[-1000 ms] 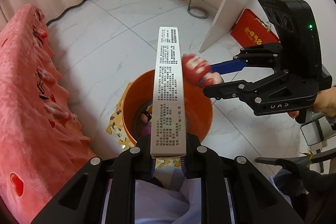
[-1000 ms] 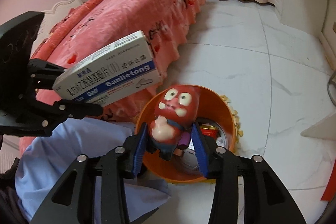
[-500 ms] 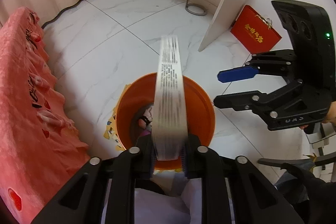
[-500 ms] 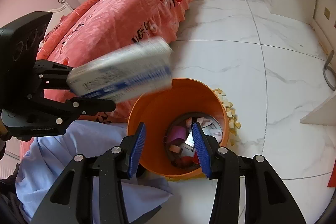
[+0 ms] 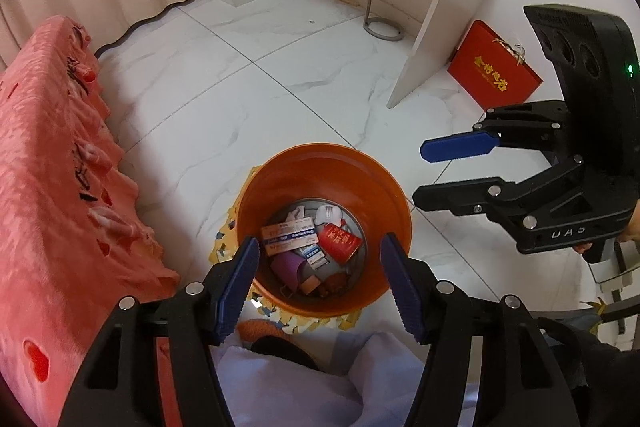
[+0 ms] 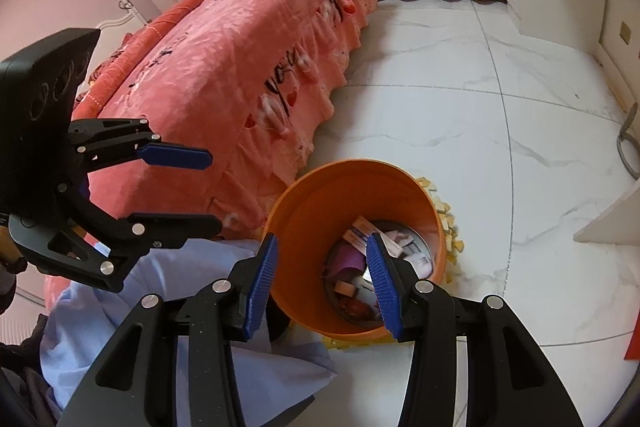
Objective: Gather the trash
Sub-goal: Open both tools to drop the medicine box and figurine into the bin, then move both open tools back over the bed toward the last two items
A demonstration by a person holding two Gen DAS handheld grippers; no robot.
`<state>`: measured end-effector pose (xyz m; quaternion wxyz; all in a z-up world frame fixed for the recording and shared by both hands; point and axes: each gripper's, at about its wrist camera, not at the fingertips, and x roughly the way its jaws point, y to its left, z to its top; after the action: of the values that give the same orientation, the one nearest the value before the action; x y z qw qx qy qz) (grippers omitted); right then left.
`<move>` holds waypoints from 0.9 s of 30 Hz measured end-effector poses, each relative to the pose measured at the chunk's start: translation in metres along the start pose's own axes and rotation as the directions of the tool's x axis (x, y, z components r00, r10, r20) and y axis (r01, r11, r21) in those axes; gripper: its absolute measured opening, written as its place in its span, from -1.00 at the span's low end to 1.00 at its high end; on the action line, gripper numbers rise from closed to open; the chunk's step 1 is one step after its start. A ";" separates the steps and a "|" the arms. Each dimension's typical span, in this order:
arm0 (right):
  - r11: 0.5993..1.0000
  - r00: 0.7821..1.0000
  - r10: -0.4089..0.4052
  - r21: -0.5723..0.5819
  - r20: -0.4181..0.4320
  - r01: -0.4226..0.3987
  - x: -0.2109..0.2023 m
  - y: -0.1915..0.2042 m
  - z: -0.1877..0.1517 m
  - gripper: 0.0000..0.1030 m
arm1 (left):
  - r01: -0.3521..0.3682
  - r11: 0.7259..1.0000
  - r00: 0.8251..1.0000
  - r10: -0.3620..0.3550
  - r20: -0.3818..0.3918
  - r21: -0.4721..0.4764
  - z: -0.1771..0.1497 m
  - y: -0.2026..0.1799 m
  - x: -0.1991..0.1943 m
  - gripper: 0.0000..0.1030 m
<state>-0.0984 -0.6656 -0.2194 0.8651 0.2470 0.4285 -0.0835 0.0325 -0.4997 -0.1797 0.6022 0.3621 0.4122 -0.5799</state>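
1. Left wrist view: the left gripper hangs with jaws spread and empty above the round orange plastic bin, where the white-and-blue cardboard medicine box lies among other trash.
2. The right gripper is likewise released, holding nothing, over the bin's rim beside the pink bedspread.

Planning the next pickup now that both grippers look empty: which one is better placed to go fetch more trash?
Neither clearly. The left gripper and the right gripper are both open and empty, above the orange bin. No loose trash shows outside it, so no side wins.
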 end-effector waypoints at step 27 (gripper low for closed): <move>0.895 0.975 0.222 -0.394 -0.017 -0.211 -0.038 0.236 0.012 -0.02 | -0.222 0.946 0.961 0.252 0.109 -0.236 -0.157 0.007 -0.165 0.61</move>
<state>-0.0293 -0.4704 -0.0991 0.9068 0.1131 0.3942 0.0974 0.0293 -0.2896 -0.0914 0.7313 0.2986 0.3852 -0.4771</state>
